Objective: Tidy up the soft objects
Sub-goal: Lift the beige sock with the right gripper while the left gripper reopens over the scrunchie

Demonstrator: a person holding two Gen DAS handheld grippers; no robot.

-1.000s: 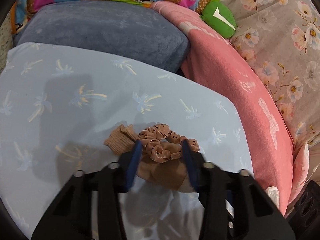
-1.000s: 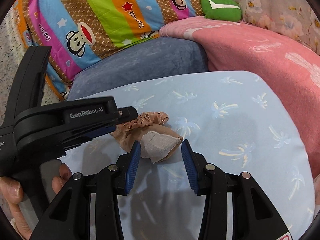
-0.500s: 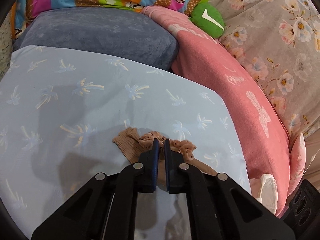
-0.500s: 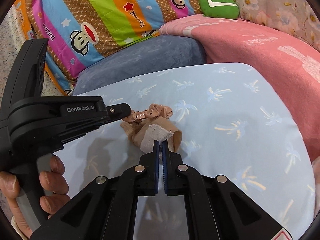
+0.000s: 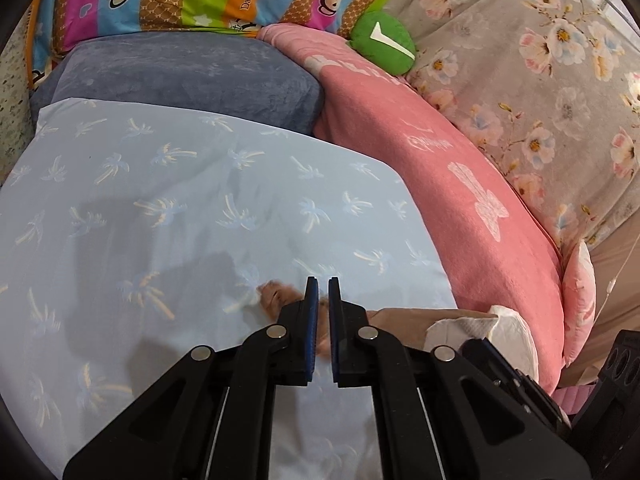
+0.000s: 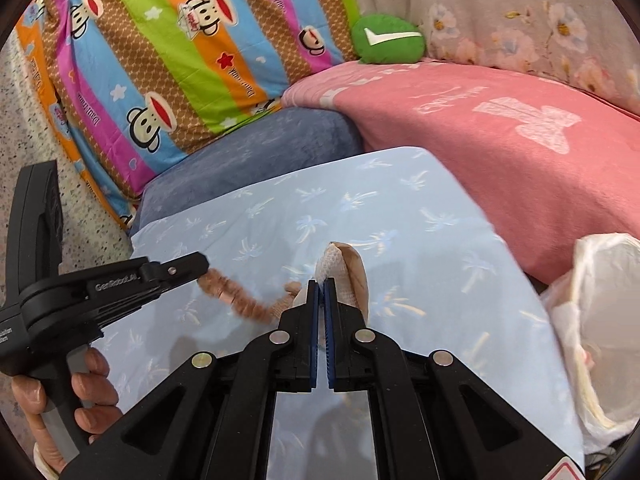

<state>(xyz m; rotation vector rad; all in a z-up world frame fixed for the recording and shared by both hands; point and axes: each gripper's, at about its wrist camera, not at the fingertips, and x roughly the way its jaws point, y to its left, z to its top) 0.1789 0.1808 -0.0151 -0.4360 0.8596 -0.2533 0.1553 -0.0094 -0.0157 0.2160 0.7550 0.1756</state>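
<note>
Both tools work above the pale-blue palm-print pillow (image 6: 400,216). The left gripper (image 6: 204,261), its jaws pinched nearly together, clamps one end of the tan scrunchie (image 6: 240,300). The right gripper (image 6: 321,286), likewise closed to a slit, clamps the beige sock (image 6: 348,276) with its white toe patch. The scrunchie spans the gap between the two tips, its long axis running from the left tool down toward the right, and it appears to loop around the sock just left of the right jaws; blur hides the exact junction. Judged from this, separation depends on drawing the tools apart along that axis. A white plastic bag (image 6: 600,312) sits at the pillow's right edge, nearer the right gripper.
</note>
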